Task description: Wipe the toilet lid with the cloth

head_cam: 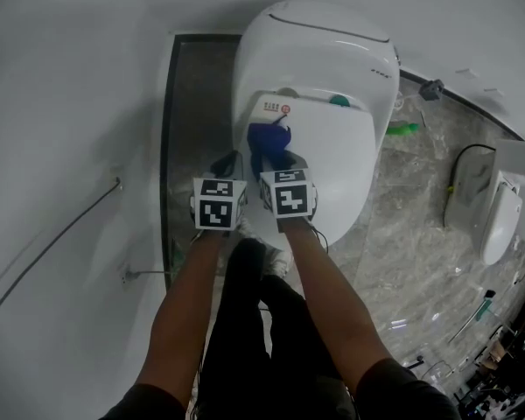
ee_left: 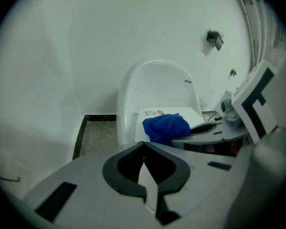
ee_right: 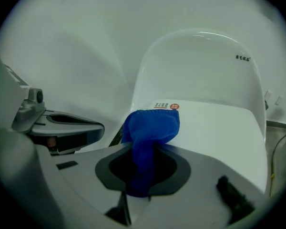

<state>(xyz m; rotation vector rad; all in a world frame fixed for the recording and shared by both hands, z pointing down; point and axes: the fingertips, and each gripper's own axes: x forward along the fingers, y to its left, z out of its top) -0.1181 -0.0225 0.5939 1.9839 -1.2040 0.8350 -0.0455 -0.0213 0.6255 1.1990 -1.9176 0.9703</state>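
Room: You are standing in a white-walled washroom, looking steeply down on a white toilet [head_cam: 319, 51]. A dark floor strip [head_cam: 192, 103] is running along its left side and grey marbled flooring [head_cam: 402, 234] is lying to its right.
Toilet lid: The toilet lid [head_cam: 341, 160] is lying closed and flat, and a red-marked label [head_cam: 276, 109] is showing near its rear edge.
Cloth: The blue cloth [ee_right: 151, 125] is sitting bunched on the rear-left part of the lid, just in front of the label. One fold is trailing back into your right gripper.
Right gripper: Your right gripper [ee_right: 142, 152] is clamping that fold between its jaws.
Left gripper: Your left gripper [ee_left: 143, 144] is keeping its jaws pressed together, with nothing between them. It is sitting just beside the right gripper, near the lid's left edge, possibly clear of the surface.
Arms: Both your forearms are reaching forward side by side.
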